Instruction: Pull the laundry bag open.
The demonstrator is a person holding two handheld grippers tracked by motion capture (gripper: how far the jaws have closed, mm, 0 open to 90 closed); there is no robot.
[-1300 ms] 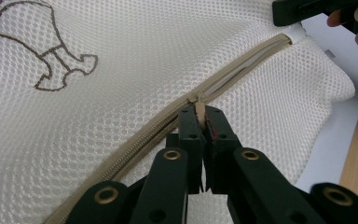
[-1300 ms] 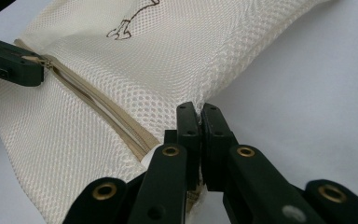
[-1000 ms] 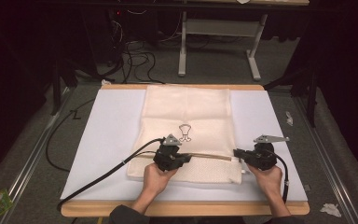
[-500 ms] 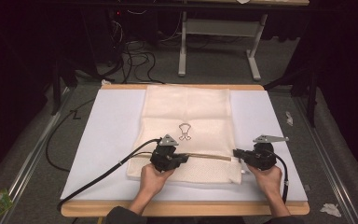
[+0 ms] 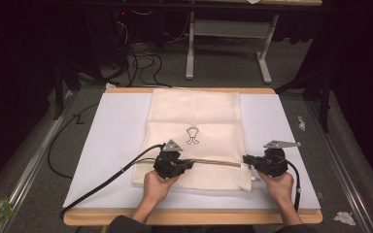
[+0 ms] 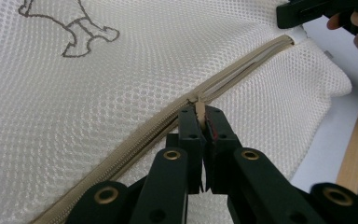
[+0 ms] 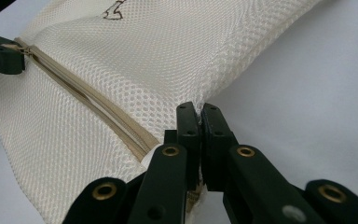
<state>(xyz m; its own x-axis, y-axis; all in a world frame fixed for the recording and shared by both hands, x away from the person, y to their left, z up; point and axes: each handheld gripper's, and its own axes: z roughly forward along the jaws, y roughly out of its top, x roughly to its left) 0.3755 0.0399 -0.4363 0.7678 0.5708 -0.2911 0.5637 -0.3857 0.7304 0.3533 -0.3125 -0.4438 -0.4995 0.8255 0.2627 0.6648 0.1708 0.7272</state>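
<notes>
From above, the cream mesh zip-up laundry bag (image 5: 194,136) lies flat on the white table sheet (image 5: 111,141), its beige zipper (image 5: 218,163) running from 9 to 3 o'clock between my left gripper (image 5: 187,165) and my right gripper (image 5: 247,159). In the left gripper view, my jaws are pinched narrow on the small beige zipper pull tab (image 6: 199,109); it is a thin hold, so a skewed tug could slip it free or jam mesh in the teeth. In the right gripper view, my jaws are clamped on the bag's corner seam (image 7: 196,105) at 12 o'clock; if that anchor slackens, I judge the bag bunches.
</notes>
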